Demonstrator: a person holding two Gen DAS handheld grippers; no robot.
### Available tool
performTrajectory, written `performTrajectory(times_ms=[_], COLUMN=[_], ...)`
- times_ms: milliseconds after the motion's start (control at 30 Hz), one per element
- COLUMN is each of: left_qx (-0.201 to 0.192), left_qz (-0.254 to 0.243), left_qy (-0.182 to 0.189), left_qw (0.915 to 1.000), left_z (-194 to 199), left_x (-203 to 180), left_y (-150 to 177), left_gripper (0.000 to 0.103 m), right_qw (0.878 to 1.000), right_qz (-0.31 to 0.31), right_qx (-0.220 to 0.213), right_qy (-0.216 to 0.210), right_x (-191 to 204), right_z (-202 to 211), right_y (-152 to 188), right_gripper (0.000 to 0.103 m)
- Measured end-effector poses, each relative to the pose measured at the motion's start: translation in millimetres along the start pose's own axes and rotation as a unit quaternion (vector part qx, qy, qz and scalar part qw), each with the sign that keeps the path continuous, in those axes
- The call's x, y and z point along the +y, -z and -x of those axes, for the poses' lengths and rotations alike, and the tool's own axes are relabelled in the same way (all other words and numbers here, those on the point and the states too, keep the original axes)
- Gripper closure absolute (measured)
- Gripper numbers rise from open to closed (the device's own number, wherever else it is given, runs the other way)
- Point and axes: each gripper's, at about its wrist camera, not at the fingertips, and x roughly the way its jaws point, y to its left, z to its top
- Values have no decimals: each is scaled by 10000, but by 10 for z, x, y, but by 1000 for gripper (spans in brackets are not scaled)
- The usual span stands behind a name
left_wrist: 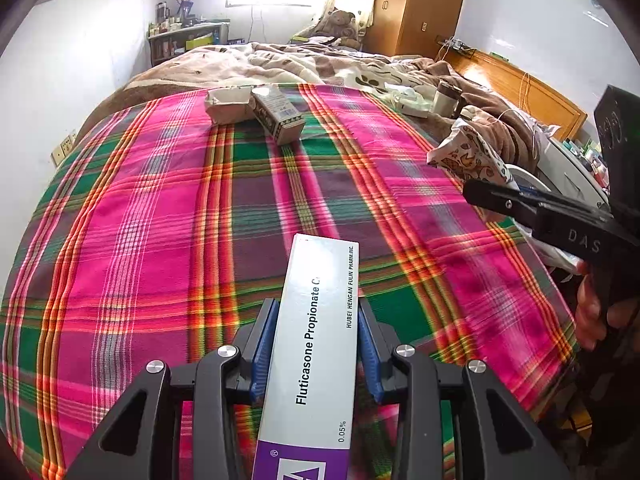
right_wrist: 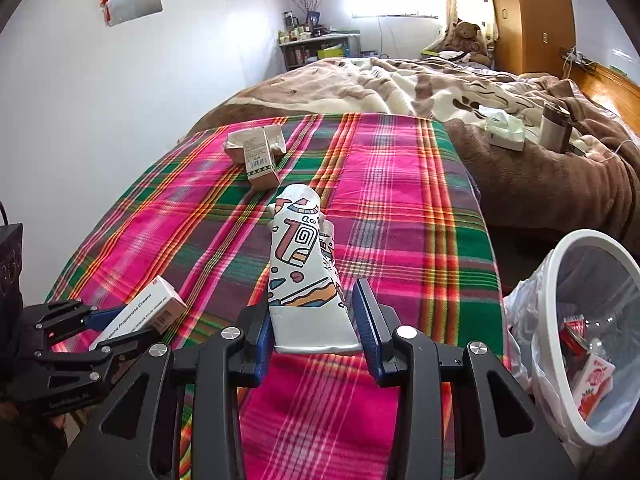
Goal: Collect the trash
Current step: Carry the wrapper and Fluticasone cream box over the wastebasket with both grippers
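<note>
My left gripper (left_wrist: 318, 344) is shut on a long white and purple cream box (left_wrist: 320, 320), its blue pads pressed on both long sides, just above the plaid blanket (left_wrist: 160, 220). The right wrist view shows that same gripper (right_wrist: 120, 328) and box (right_wrist: 148, 304) at the lower left. My right gripper (right_wrist: 316, 332) is shut on a white packet with coloured patterns (right_wrist: 298, 264), which stands upright between the pads. From the left wrist view, the right gripper (left_wrist: 470, 192) and packet (left_wrist: 468, 156) are at the right edge. Two brown cartons (right_wrist: 262, 164) lie together at the blanket's far end.
A white bin (right_wrist: 592, 234) with a plastic liner stands low at the right and holds a red and white carton (right_wrist: 592, 384). Beyond the plaid blanket lie rumpled brown bedding (right_wrist: 520, 168), a tissue pack (right_wrist: 504, 132) and a flask (right_wrist: 554, 124). A wooden headboard (left_wrist: 520, 88) runs along the right.
</note>
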Motion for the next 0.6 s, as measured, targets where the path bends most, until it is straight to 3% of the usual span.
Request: performTrajectory(times_ms=[433, 600], left_qx=[-484, -641], left_qz=[-175, -249], left_qy=[-146, -39], left_qw=[9986, 9976], left_z=[325, 375], left_x=[-339, -504], left_y=[-146, -251], left_gripper=[65, 65], right_qw=[9991, 9981], right_qz=[-202, -305], right_qx=[-360, -521], right_qy=[13, 148], right_x=[-114, -236], right_z=[332, 476], right_y=[31, 41], right_gripper=[65, 65])
